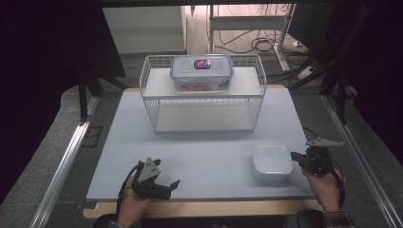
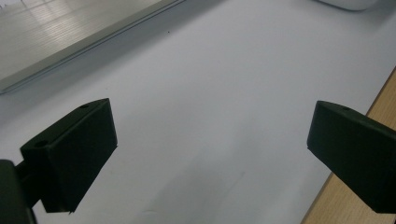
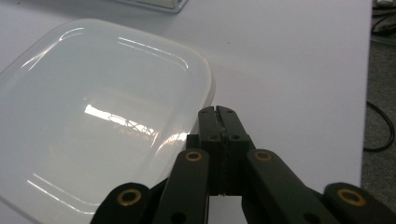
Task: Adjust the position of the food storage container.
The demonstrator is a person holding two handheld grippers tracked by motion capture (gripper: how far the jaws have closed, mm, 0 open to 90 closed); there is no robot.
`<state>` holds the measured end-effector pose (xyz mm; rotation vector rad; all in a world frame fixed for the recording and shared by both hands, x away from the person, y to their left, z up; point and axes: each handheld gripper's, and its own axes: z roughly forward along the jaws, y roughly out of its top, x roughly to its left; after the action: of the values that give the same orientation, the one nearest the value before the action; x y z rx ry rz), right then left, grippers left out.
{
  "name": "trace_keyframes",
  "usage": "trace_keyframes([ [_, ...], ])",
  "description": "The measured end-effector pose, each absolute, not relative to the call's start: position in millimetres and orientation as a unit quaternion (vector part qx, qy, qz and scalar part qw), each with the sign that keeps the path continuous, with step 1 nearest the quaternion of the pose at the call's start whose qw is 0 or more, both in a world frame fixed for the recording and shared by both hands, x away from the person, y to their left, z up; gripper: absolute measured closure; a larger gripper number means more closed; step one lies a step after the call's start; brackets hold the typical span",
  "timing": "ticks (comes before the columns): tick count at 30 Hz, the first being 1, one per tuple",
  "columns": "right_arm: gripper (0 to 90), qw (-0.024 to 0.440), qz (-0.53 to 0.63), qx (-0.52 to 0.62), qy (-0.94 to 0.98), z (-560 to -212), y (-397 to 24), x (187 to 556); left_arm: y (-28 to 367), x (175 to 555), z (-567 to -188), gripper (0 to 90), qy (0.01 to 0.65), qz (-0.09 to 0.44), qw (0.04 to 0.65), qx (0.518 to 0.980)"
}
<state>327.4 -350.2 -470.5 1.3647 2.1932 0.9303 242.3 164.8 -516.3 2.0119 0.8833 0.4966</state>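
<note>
The right hand-held gripper (image 3: 218,111), jaws pressed together on nothing, sits at the right edge of the white rounded-square plastic container (image 3: 100,114) near the front right of the pale grey tabletop (image 1: 209,152). The left hand-held gripper (image 2: 210,154) rests wide open and empty. To grasp, open the jaws first, then straddle the rim squarely. Behind stands a white wire shelf rack (image 1: 203,95); the room is dark, with cables on the floor.

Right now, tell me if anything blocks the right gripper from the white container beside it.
Nothing visible does. The right gripper, jaws shut, sits just off the edge of the white container, with bare table between them. The wire rack stands well behind.
</note>
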Motion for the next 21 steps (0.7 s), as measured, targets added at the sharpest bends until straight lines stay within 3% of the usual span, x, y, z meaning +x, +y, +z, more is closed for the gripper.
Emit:
trace_keyframes([
  [21,89.6,0.154,0.347,0.454,0.806,-472,-311,319,163,243,-517,1.4,0.351,0.202,0.424,0.810],
])
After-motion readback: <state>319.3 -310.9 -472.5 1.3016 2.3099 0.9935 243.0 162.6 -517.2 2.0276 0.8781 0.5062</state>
